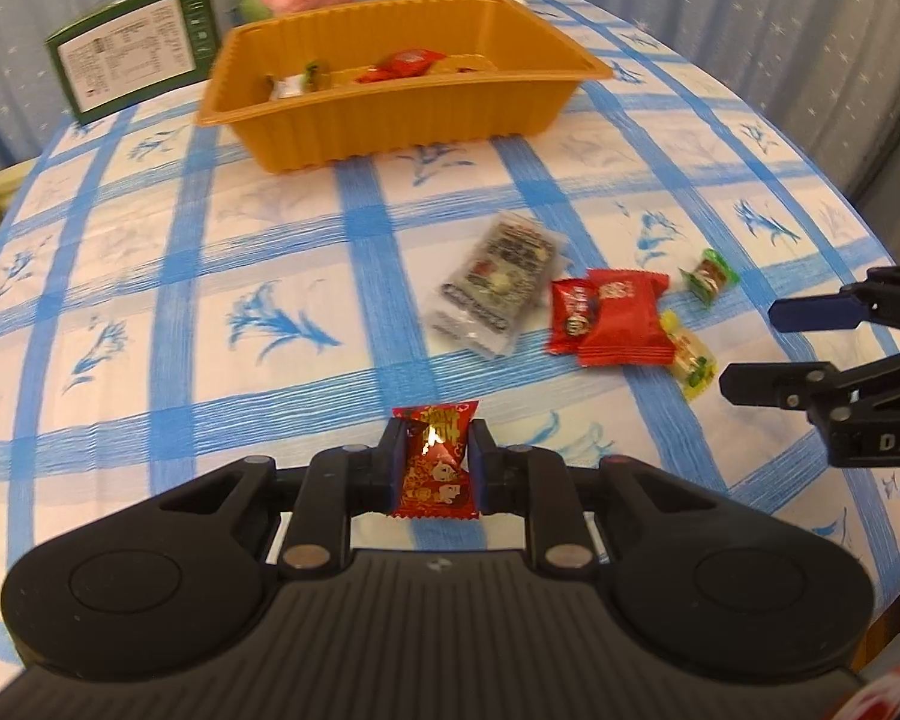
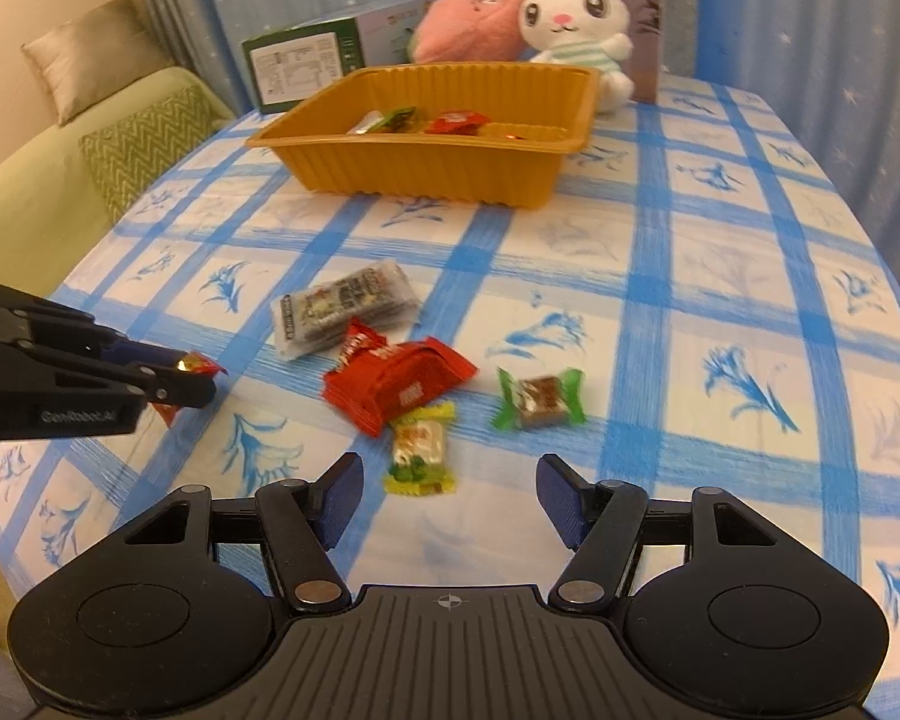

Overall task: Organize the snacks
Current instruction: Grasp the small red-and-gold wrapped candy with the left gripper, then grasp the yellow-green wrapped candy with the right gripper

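Five snacks (image 2: 399, 387) wait on tabletop (image 2: 690, 252) | my left gripper (image 1: 435, 461) pinches red candy (image 1: 435, 462) | right gripper (image 2: 450, 495) fingers half-wide, empty | I should lift clear, release over tray (image 1: 390, 114).

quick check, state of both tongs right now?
Left tongs: shut on the red candy.
Right tongs: open, holding nothing, just short of the yellow candy.
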Demonstrator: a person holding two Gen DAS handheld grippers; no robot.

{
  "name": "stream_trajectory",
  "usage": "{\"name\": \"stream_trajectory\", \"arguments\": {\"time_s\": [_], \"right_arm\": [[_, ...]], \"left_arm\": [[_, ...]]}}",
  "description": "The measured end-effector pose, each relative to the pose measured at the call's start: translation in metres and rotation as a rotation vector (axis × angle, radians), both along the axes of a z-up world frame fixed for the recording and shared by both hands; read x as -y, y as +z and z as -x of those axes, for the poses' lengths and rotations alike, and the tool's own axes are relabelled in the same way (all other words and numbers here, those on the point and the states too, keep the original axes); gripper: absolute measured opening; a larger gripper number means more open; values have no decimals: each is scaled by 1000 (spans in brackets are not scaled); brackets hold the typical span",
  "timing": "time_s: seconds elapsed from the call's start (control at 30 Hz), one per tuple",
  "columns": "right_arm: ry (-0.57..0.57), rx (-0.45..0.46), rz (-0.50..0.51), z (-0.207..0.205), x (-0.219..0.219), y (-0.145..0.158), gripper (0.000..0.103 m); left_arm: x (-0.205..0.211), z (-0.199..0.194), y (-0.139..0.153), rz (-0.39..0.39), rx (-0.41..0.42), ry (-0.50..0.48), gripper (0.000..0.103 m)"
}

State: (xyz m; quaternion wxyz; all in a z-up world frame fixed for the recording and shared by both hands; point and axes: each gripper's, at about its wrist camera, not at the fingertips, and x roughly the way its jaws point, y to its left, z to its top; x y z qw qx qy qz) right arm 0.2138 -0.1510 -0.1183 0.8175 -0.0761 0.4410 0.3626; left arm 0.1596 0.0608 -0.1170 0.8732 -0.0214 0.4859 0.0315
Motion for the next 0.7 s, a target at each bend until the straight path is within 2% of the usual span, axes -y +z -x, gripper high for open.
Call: {"name": "stream_trajectory", "arguments": {"time_s": [0.03, 0.17, 0.43, 0.6, 0.7], "right_arm": [[11, 2, 3, 0, -4, -1, 56], [32, 6, 28, -1, -15, -9, 49], [61, 26, 65, -3, -29, -21, 39], [77, 73, 91, -1, -34, -24, 36], [82, 83, 92, 0, -36, -24, 24]], "left_arm": [[-3, 2, 1, -1, 1, 10, 19], [-13, 8, 4, 0, 3, 48, 19], [-25, 17, 6, -5, 6, 92, 19], [-27, 21, 6, -9, 1, 101, 19], [-27, 21, 5, -10, 0, 99, 19]]}}
